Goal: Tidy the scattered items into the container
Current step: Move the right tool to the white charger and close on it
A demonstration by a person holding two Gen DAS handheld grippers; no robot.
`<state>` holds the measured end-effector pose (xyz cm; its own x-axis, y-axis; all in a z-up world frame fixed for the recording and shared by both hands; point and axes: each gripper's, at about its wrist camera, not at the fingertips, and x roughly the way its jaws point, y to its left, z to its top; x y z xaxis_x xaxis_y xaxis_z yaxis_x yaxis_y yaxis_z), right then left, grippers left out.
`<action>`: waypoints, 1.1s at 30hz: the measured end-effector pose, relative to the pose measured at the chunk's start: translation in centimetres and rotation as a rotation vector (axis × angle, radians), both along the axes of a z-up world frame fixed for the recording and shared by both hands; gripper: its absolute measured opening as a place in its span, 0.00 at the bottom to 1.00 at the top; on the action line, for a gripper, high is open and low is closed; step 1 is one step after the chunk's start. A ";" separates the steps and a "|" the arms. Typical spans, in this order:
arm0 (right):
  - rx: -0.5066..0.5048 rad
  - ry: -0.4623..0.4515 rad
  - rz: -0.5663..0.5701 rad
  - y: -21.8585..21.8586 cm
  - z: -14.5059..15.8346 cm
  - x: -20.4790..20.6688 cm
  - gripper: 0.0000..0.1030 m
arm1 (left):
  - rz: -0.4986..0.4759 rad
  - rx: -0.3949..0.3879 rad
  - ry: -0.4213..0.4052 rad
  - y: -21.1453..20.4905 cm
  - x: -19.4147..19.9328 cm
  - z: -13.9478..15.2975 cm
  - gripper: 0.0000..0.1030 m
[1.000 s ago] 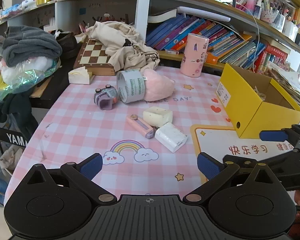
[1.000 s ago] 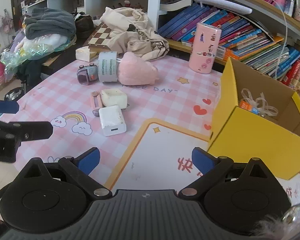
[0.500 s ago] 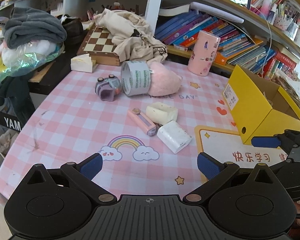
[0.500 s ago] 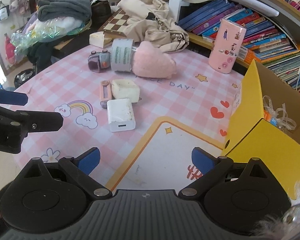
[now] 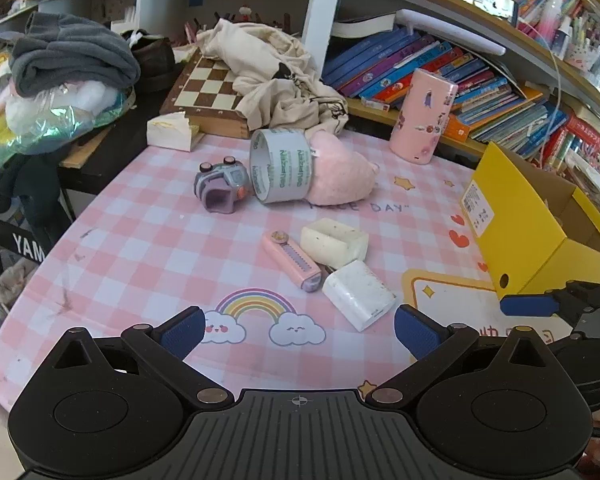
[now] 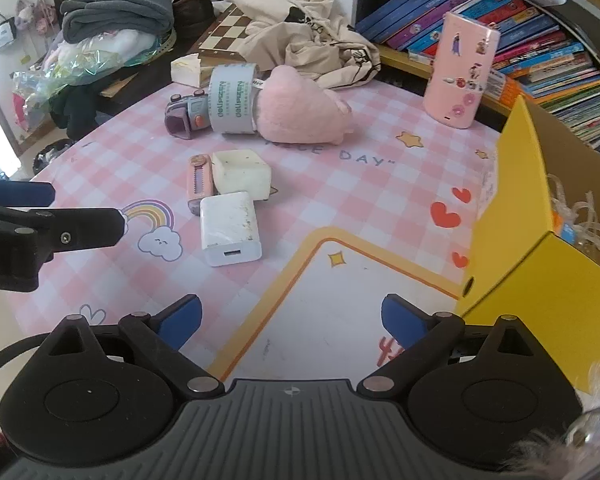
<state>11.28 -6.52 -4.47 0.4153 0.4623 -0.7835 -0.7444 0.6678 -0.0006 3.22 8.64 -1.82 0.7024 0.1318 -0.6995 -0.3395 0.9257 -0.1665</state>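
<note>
1. Charger, eraser block and pink cutter lie clustered on the tabletop, left of the yellow box.
2. Left gripper and right gripper hover spread wide, empty, likely readied for picking.

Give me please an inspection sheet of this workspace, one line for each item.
Surface: pink checked mat, printed with a rainbow and clouds.
Job's things: white charger, cream block and pink utility knife lie together; tape roll lies against a pink plush, purple toy beside it; yellow box stands open at the right with some items inside.
Clutter: pink sticker-covered case, chessboard, beige cloth, grey folded clothes.
Grippers: left gripper and right gripper both open, holding nothing, fingers above the mat.
Cables: a thin cord among the books, at the right of the left wrist view.
Surroundings: bookshelves with many books behind.
</note>
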 end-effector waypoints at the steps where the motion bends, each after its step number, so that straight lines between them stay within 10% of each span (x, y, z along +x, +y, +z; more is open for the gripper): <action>1: 0.001 0.004 0.007 0.2 -0.1 0.1 0.94 | 0.013 -0.002 0.007 0.2 0.1 -0.2 0.99; 17: 0.032 0.038 0.137 5.3 -1.7 2.4 0.72 | 0.071 -0.010 0.065 2.2 3.2 -1.7 0.99; 24: 0.025 0.069 0.184 7.4 -2.8 3.5 0.41 | 0.093 -0.011 0.106 2.7 4.1 -2.2 0.99; 33: 0.015 0.053 0.179 5.7 -2.8 4.0 0.40 | -0.002 0.023 0.106 2.0 6.9 -3.0 0.88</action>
<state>15.25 -0.86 -7.29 0.2836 0.5369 -0.7945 -0.8500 0.5243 0.0509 10.11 10.65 -4.83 0.6246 0.1478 -0.7668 -0.3528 0.9294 -0.1081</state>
